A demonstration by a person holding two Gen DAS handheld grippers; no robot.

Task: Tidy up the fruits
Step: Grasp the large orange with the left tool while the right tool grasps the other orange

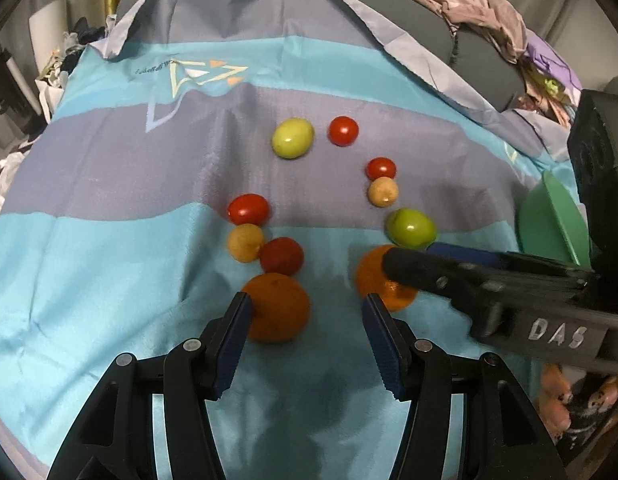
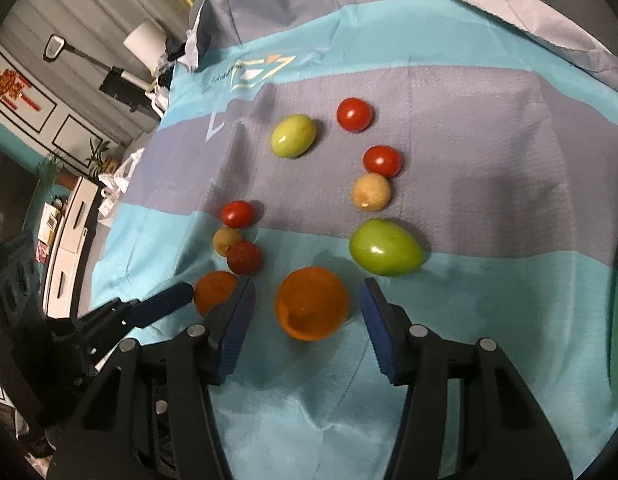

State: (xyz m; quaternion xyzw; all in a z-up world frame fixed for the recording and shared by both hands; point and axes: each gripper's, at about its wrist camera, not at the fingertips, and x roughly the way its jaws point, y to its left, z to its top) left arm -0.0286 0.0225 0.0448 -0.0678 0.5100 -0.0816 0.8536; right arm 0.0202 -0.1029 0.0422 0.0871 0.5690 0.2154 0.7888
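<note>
Two oranges lie at the near edge of a blue and grey striped cloth [image 1: 109,240]. The left orange [image 1: 283,312] sits between the fingers of my left gripper [image 1: 307,310], close against the left pad, with a wide gap to the right pad; this gripper is open. The right orange [image 2: 311,304] lies between the fingers of my right gripper [image 2: 307,294], with a gap on each side, so that gripper is open too. In the left wrist view one of the right gripper's fingers [image 1: 429,276] covers part of the right orange [image 1: 373,280].
Further back lie two green fruits [image 1: 293,138] [image 1: 411,228], several red tomatoes such as one [image 1: 343,131], and two tan fruits [image 1: 383,191] [image 1: 245,242]. A green bowl [image 1: 549,224] stands at the cloth's right edge. Crumpled clothes [image 1: 489,20] are piled behind.
</note>
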